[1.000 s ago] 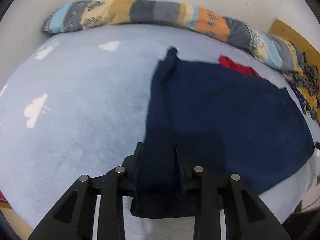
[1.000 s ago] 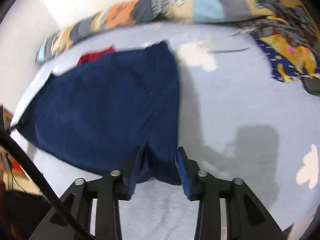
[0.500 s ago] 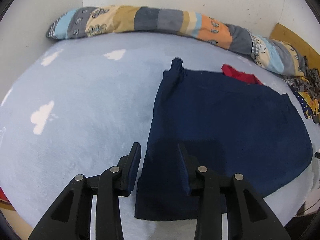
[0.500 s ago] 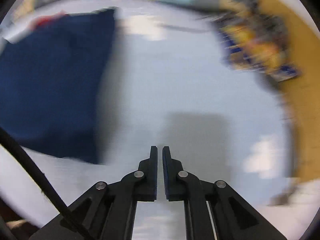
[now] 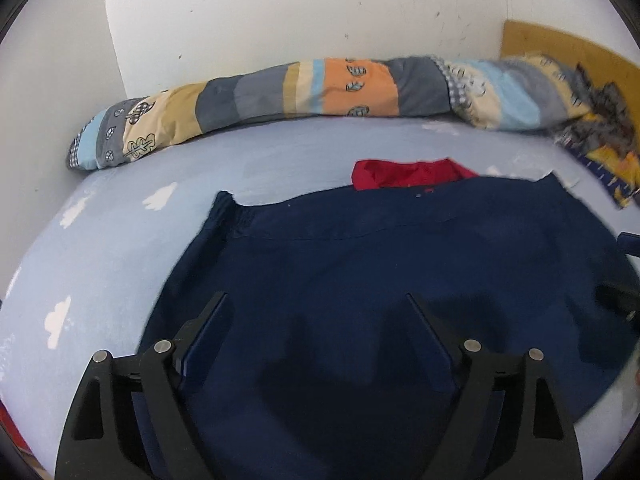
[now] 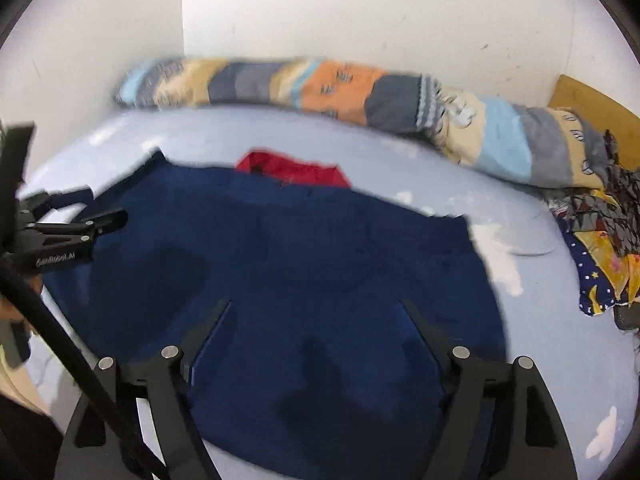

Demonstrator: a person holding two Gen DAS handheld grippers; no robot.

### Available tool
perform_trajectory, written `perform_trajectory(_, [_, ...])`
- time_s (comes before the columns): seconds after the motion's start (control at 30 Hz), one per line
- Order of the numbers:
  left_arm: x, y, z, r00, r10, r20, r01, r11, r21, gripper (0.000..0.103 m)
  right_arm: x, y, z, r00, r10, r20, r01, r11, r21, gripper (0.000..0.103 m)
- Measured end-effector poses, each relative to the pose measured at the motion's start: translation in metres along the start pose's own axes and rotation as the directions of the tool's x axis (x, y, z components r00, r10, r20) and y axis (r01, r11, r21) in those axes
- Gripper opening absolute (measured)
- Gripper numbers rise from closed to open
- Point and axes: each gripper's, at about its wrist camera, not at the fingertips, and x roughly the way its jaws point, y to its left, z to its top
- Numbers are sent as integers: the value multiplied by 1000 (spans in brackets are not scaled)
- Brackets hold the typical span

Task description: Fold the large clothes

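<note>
With the navy garment (image 5: 400,280) spread flat on the bed (image 5: 120,248), both your left hand-held gripper (image 5: 316,308) and right hand-held gripper (image 6: 316,308) gape wide, so pinch matching hem corners evenly.

Both views are evenly and brightly lit, with no glare. The fisheye lens bends the white wall (image 5: 280,12) and the bed sheet (image 5: 100,264) into curves, and black corners frame each picture. Soft dark shadows fall on the navy garment (image 5: 360,280) near the bottom. The left view is fairly sharp, smeared only at the far right edge. The right view is motion-blurred throughout, most on the long patchwork pillow (image 6: 320,88).
</note>
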Motion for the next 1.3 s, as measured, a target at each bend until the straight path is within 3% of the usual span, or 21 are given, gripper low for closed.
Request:
perform_trajectory(0.17, [30, 3, 2, 998, 54, -29, -54, 998, -15, 89, 44, 17, 10, 998, 46, -51, -47, 999, -13, 75])
perform_trajectory(0.23, [41, 11, -1, 995, 91, -45, -91, 996, -6, 89, 64, -1, 8, 989, 64, -130, -54, 995, 79, 22])
perform_trajectory(0.37, [67, 46, -18, 967, 222, -128, -220, 975, 25, 90, 90, -64, -4, 976, 38, -213, 28, 954, 298, 16])
perform_trajectory(0.43, [68, 79, -25, 955, 249, -162, -258, 965, -41, 94, 90, -98, -13, 974, 49, -222, 42, 921, 387, 0])
perform_trajectory(0.5, [65, 107, -30, 940, 279, -195, -303, 947, -106, 97, 84, -125, -23, 967, 9, -255, 110, 888, 447, 0])
perform_trajectory(0.57, [52, 135, -35, 951, 230, -206, -273, 939, -211, 97, 74, -145, -31, 967, 5, -256, 128, 858, 497, 0])
perform_trajectory(0.63, [36, 151, -37, 958, 208, -197, -257, 928, -270, 97, 65, -159, -38, 942, -81, -325, 243, 834, 496, 0])
perform_trajectory(0.67, [26, 154, -35, 964, 200, -176, -244, 927, -284, 97, 57, -165, -41, 940, -100, -325, 262, 822, 505, 0])
perform_trajectory(0.8, [-13, 143, -25, 990, 127, -64, -140, 942, -306, 97, 14, -181, -56, 981, 72, -183, 69, 744, 664, 2])
perform_trajectory(0.87, [-30, 122, -23, 997, 76, -14, -77, 956, -282, 97, -7, -182, -63, 987, 109, -121, 5, 721, 692, 2])
perform_trajectory(0.93, [-41, 96, -23, 1000, 27, 11, -24, 972, -234, 97, -31, -181, -74, 987, 154, -39, -78, 683, 726, 11])
perform_trajectory(1.0, [-44, 69, -22, 1000, -13, 4, 13, 986, -166, 97, -49, -177, -93, 979, 203, 27, -151, 627, 764, 18])
perform_trajectory(1.13, [-50, 23, -21, 999, -41, 24, 42, 999, -27, 97, -59, -164, -139, 944, 310, 110, -262, 507, 821, 18])
perform_trajectory(1.2, [-49, 8, -21, 999, -50, 22, 49, 999, 14, 97, -57, -153, -161, 926, 350, 142, -290, 419, 860, 19])
perform_trajectory(1.3, [-46, -7, -21, 998, -59, 8, 58, 997, 56, 97, -51, -144, -171, 912, 375, 164, -310, 370, 876, 22])
